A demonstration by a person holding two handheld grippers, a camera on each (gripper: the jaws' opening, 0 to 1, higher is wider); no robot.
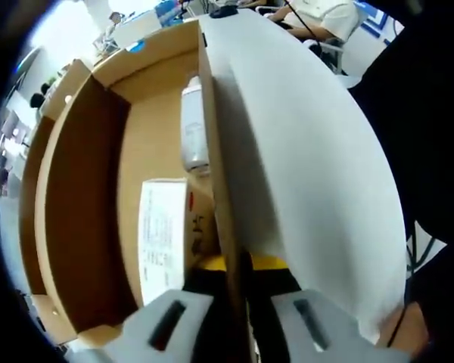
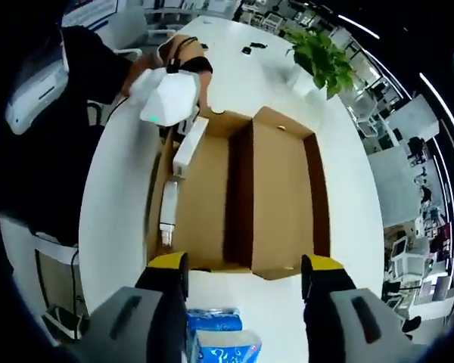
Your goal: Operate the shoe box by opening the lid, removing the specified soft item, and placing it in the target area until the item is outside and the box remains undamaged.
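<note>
Left tongs (image 1: 238,302) pinch the box (image 2: 276,204) wall between near-closed jaws. Right tongs (image 2: 246,276) stand wide apart above a blue pack (image 2: 219,340) on the white surface (image 2: 121,197), touching nothing.

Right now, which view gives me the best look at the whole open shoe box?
The right gripper view: it looks down on the whole shoe box, lid open, on the white table. The left gripper view is close against one wall, showing part of the interior.

Nothing can be read: the white label (image 1: 160,236) inside the shoe box (image 1: 83,227) carries printed lines too blurred to make out, and red marks beside it are illegible.
</note>
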